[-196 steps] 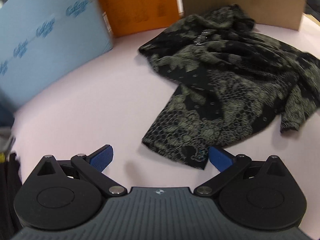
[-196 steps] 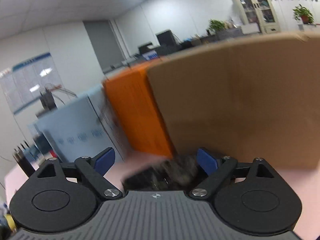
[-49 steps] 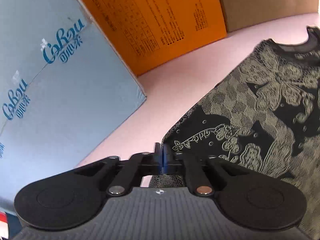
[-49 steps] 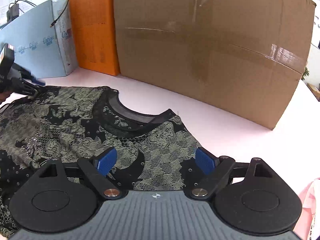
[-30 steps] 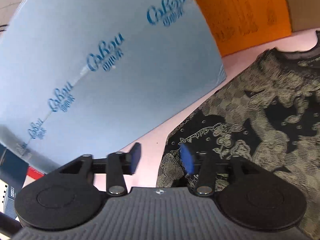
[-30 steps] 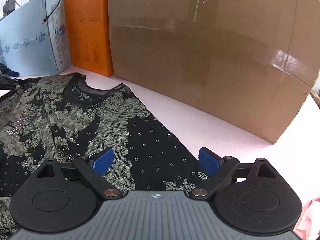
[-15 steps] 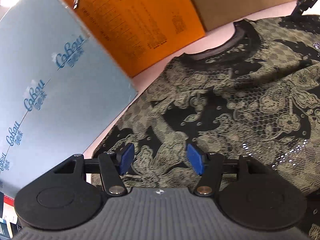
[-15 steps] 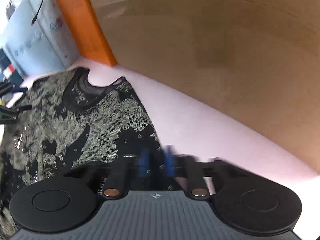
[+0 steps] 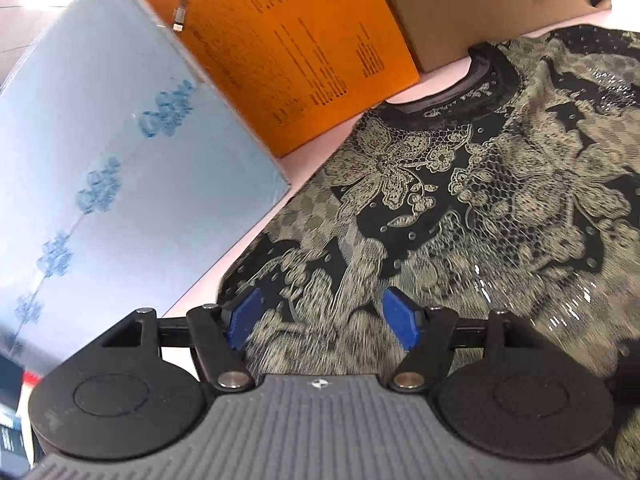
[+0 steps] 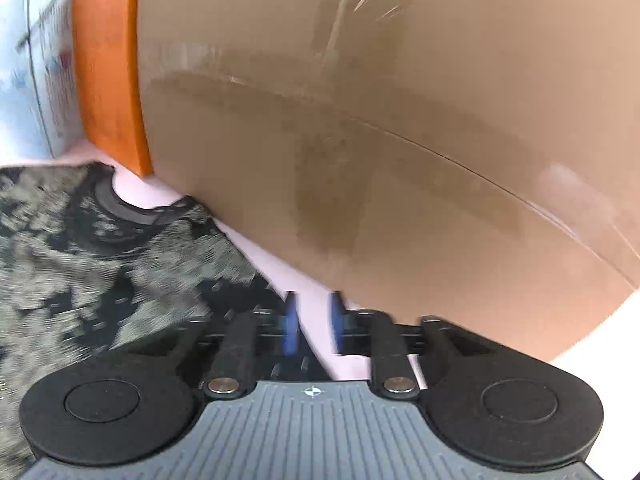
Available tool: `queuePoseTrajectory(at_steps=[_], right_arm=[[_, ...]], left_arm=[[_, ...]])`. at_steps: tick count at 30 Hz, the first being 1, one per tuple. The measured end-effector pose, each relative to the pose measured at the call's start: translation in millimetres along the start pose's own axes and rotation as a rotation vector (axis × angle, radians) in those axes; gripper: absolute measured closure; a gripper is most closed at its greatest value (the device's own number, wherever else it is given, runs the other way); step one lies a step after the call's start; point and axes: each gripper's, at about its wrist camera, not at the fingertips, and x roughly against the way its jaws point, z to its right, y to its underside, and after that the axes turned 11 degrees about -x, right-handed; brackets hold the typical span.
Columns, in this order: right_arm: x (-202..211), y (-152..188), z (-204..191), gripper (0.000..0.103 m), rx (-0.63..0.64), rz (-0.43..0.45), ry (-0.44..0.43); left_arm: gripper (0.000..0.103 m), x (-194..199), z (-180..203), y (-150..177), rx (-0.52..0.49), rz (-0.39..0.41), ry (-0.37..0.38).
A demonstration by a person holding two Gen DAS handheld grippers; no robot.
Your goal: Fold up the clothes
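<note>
Left gripper [image 9: 322, 320] is opening over the patterned top [image 9: 460, 200], holding nothing. Right gripper [image 10: 314, 322] is opening too, empty at the top's edge.

My left camera sits just behind the left gripper [image 9: 324, 316] and looks down, close over the dark patterned shirt [image 9: 460, 208] on the pink table [image 9: 440, 68]. It faces the blue box [image 9: 120, 168] and orange box [image 9: 288, 40] at the table's back edge. My right camera looks down past the right gripper [image 10: 314, 324], very near the brown box [image 10: 380, 128]. Both views share the shirt's neck hole and the boxes.
</note>
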Motion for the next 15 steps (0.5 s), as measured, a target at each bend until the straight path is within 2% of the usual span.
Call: queuePoseTrajectory(at_steps=[2,6,9,12,15], right_arm=[[36,25,-1,0.071,-0.062,0.009,-0.032],[110,94,-18,0.069,-0.190,0.002,-0.112],[157,146,-41,0.069,-0.268,-0.032,-0.161],[177,187,-69,0.062,-0.330,-0.074,-0.196],[175,210,-97,0.059,-0.304,-0.110,-0.243]], left_arm=[[0.035,20,2,12,0.050,0.008,0.008],[0.031,74,9,50,0.179,0.020,0.054],[0.029,118,16,80,0.208,0.060,0.174],[0.025,153,40,97,0.093,0.131,0.314],[0.025,173,76,97,-0.096,0.198,0.362]])
